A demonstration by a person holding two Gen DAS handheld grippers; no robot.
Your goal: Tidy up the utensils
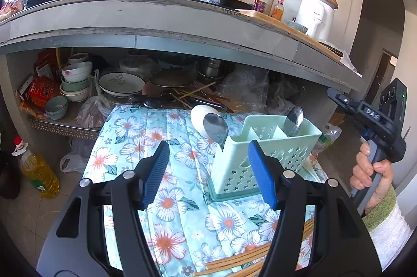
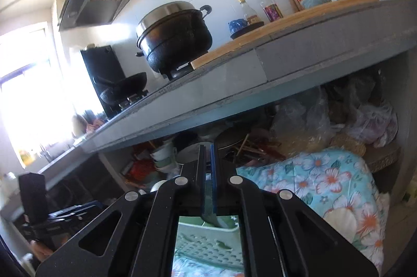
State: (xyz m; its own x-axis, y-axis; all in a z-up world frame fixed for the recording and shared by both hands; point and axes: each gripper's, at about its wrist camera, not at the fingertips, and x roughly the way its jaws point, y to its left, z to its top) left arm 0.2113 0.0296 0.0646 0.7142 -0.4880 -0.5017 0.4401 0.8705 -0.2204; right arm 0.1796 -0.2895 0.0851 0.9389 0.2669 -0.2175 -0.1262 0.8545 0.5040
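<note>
Spoons look done, chopsticks next, I reckon. My left gripper [image 1: 208,146] has its jaws apart w/ nothing between them, hovering over the flowered cloth [image 1: 156,136]. The green caddy [image 1: 234,172] sits just ahead & to the right of its fingers, touching neither. My right gripper [image 2: 207,146] is up above the caddy w/ jaws together. A thin dark strip shows between the pads & runs down toward the caddy rim; I can't tell what it is, or if it's really clamped.

Count:
- 1 caddy w/ dividers.
- 2 metal spoons standing bowl-up in it: one spoon [image 1: 215,127] at the end nearer my left fingers, the other spoon [image 1: 294,120] at the far right end.
- 1 white rounded thing [image 1: 199,112] on the cloth just behind the caddy, maybe a ceramic spoon, not sure.
- Chopsticks [image 1: 242,258] lie flat on the cloth below & behind my left fingers, toward the right. There are several, too bunched & cut off to count.

Next move prob calls for pulling the left gripper back & down, lining the open jaws across the sticks, closing on a few w/o scattering the rest, then tipping them upright into a free slot. The caddy is light, so a nudge could shift it.
</note>
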